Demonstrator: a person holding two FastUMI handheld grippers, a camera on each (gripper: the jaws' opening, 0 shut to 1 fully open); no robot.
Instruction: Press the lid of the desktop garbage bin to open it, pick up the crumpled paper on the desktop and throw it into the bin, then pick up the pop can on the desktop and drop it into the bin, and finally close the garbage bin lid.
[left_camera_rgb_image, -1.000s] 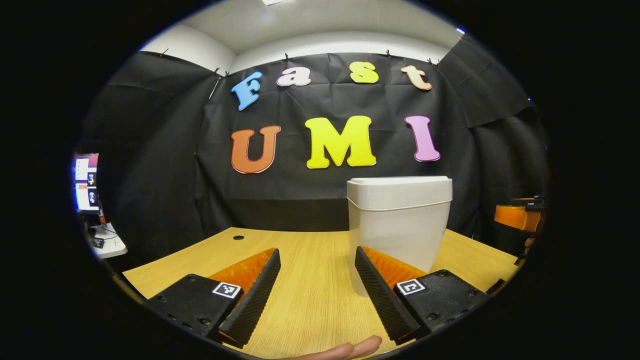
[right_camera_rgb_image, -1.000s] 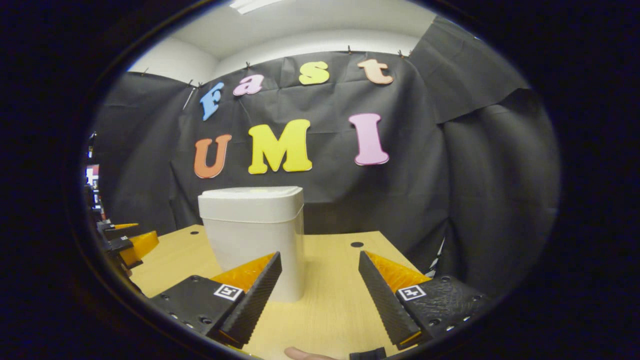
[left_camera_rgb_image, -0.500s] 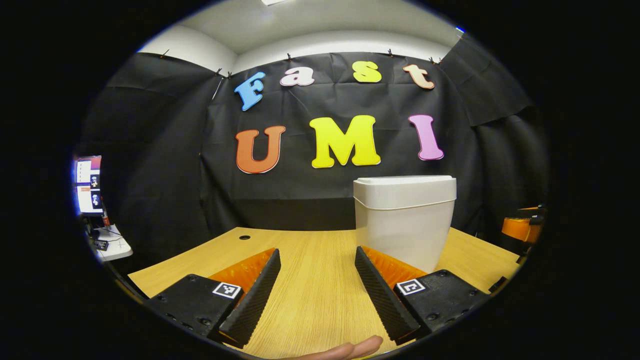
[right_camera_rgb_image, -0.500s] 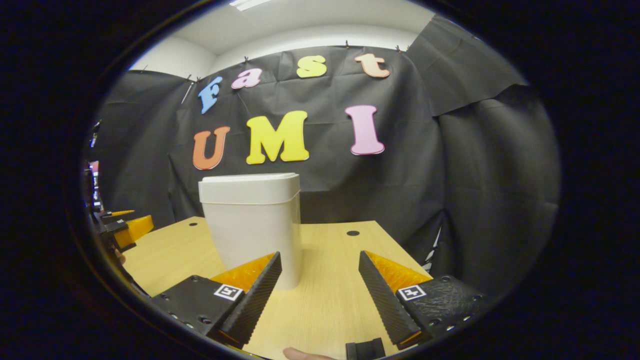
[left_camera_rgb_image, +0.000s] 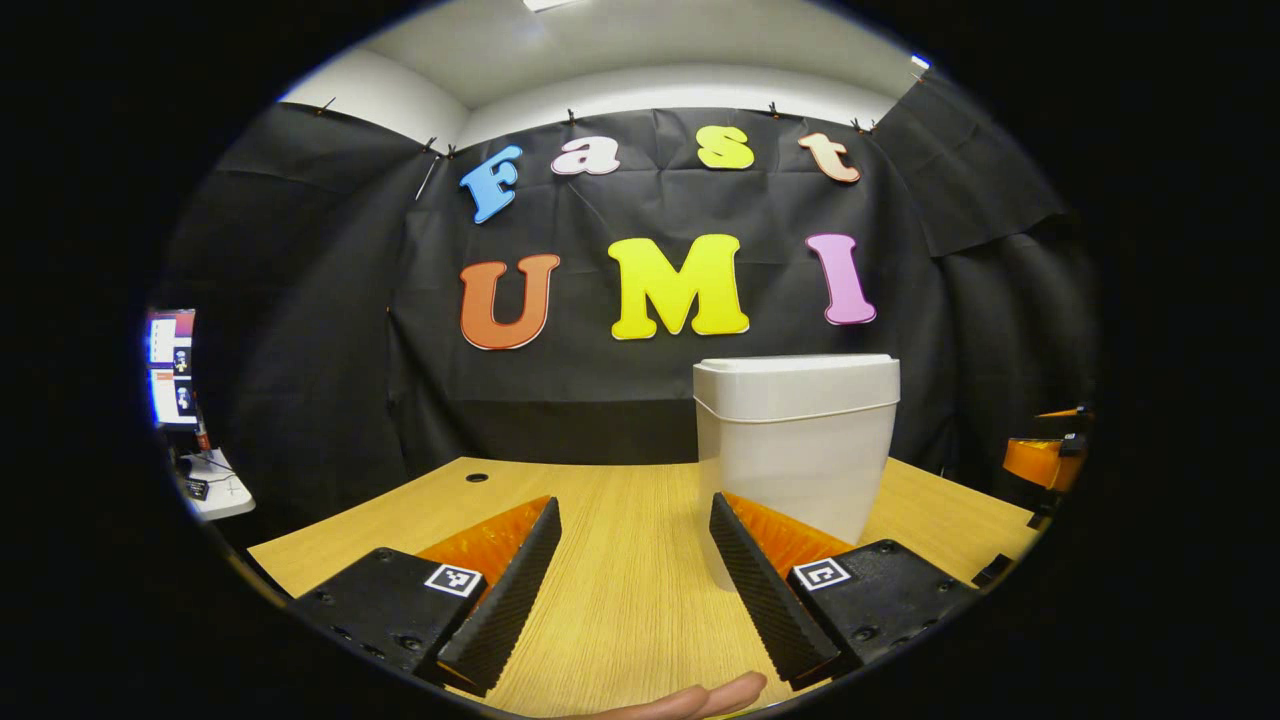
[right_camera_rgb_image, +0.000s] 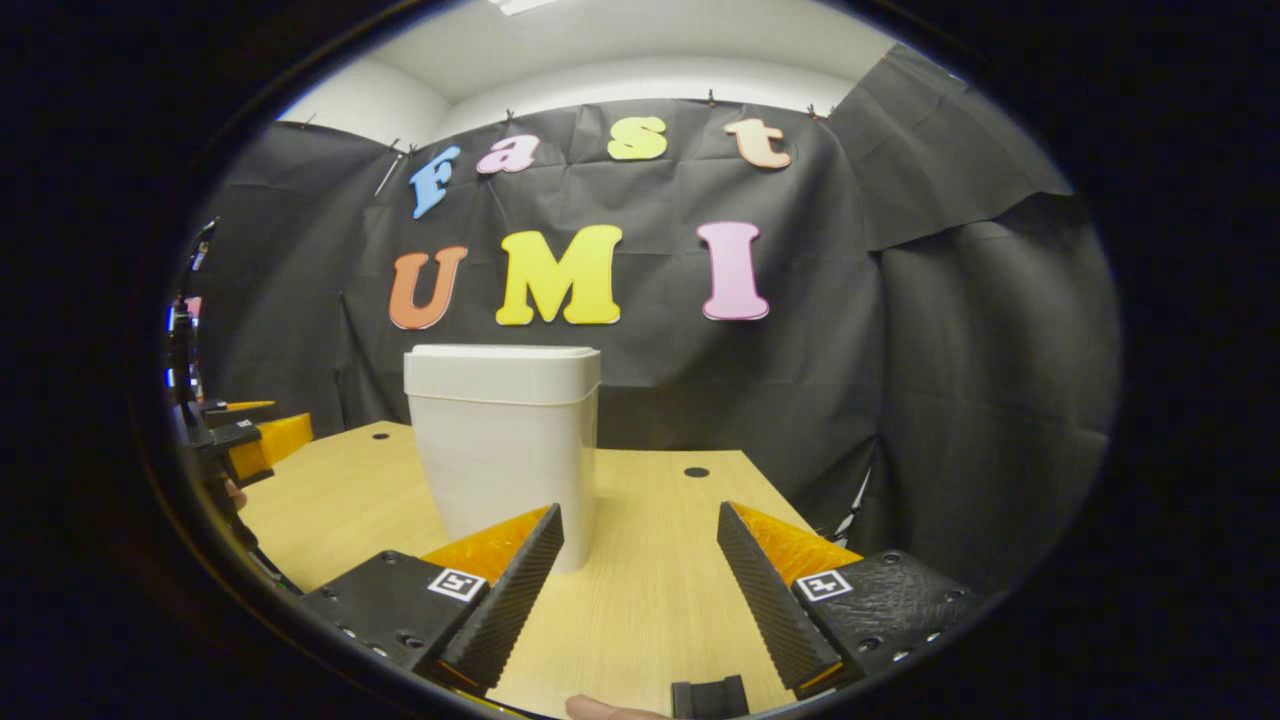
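1. The left gripper (left_camera_rgb_image: 632, 565) hangs over the wooden desk (left_camera_rgb_image: 620, 590), fingers spread apart, holding nothing.
2. The white bin (left_camera_rgb_image: 795, 440) stands upright, lid closed, behind its right finger.

The light wood-grain bench (left_camera_rgb_image: 620, 560) ran back to the black cloth wall, and a white plastic lidded bin (left_camera_rgb_image: 795, 440) stood upright on it, lid down. Round dark holes (right_camera_rgb_image: 696, 472) pierced the board near its far edge.
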